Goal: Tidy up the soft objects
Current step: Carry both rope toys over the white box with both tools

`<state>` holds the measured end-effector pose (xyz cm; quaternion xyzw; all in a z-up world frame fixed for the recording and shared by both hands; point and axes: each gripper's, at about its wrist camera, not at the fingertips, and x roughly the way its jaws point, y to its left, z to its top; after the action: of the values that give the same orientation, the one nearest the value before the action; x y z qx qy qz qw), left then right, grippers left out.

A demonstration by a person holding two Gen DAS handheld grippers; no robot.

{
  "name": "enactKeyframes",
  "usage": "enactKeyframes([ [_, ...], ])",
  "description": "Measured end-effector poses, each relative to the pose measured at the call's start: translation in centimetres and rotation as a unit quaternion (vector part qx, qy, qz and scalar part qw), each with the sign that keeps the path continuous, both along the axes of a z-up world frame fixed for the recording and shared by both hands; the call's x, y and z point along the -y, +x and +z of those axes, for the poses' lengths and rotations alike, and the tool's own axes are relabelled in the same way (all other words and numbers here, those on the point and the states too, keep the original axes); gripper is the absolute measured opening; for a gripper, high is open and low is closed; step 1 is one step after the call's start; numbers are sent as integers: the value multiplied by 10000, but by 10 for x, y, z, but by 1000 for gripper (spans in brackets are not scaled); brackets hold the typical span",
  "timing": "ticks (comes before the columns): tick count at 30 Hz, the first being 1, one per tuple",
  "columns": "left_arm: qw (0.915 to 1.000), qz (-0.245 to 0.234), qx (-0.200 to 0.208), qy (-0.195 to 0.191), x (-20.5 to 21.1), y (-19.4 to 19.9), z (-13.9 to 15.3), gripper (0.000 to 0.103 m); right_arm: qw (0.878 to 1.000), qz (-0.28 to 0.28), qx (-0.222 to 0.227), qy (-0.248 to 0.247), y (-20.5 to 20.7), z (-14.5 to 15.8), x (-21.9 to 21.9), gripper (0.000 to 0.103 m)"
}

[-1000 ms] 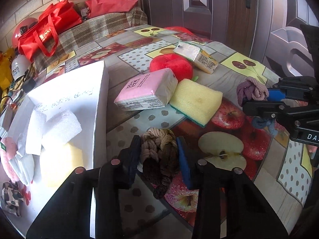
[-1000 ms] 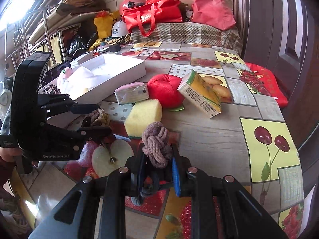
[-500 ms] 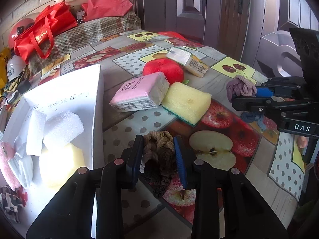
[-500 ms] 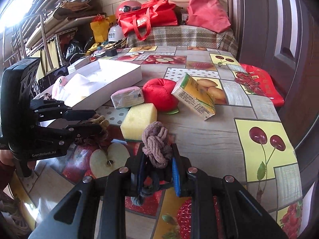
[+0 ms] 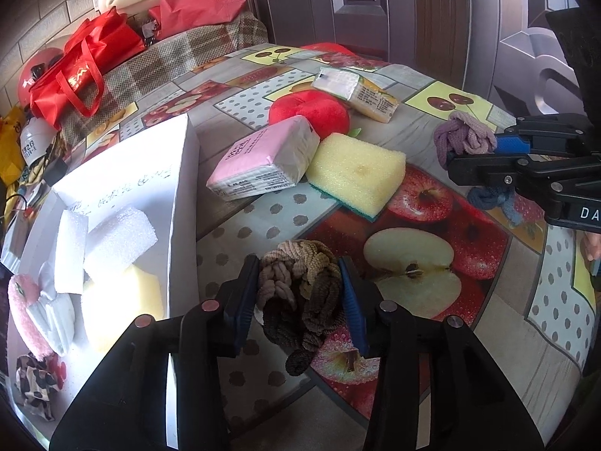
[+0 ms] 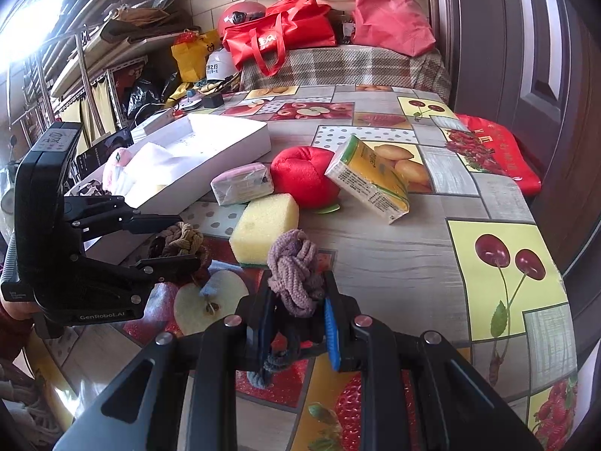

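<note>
My left gripper pinches the brown braided knot just beside the white box; my right gripper clamps the mauve knot farther off, and dangling loops could snag and slip free

A lived-in home: fruit-print tablecloth, plaid-covered bench under shopping bags, cluttered shelves.

Tablecloth: fruit-print patches, grey polka dots. Box white. Sponge yellow, green underside. Tissue pack pink. Plush red. Left knot tan-brown; right knot mauve. Carton yellow-green. Blanket plaid.
</note>
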<state>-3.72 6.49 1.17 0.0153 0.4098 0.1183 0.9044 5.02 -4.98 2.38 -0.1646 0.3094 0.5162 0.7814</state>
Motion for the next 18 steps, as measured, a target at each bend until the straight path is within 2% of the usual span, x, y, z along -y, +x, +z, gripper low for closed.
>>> enactKeyframes([
  [2,9999,-46,107,-45,0,-3,2,28,10000,-28,51,42,-1,1,1,23],
  [4,9991,-146,384,-65,3,-10,10,23,9998,-93,128,148,-2,4,4,23],
  [8,9931,-246,1128,182,15,-33,28,22,9960,-245,399,766,-9,18,17,23],
  [12,9863,-181,1605,324,17,-49,39,22,9896,-317,726,1197,-20,27,19,23],
  [18,9782,13,2058,-294,-10,-66,46,22,9888,-389,761,1223,-20,28,13,23],
])
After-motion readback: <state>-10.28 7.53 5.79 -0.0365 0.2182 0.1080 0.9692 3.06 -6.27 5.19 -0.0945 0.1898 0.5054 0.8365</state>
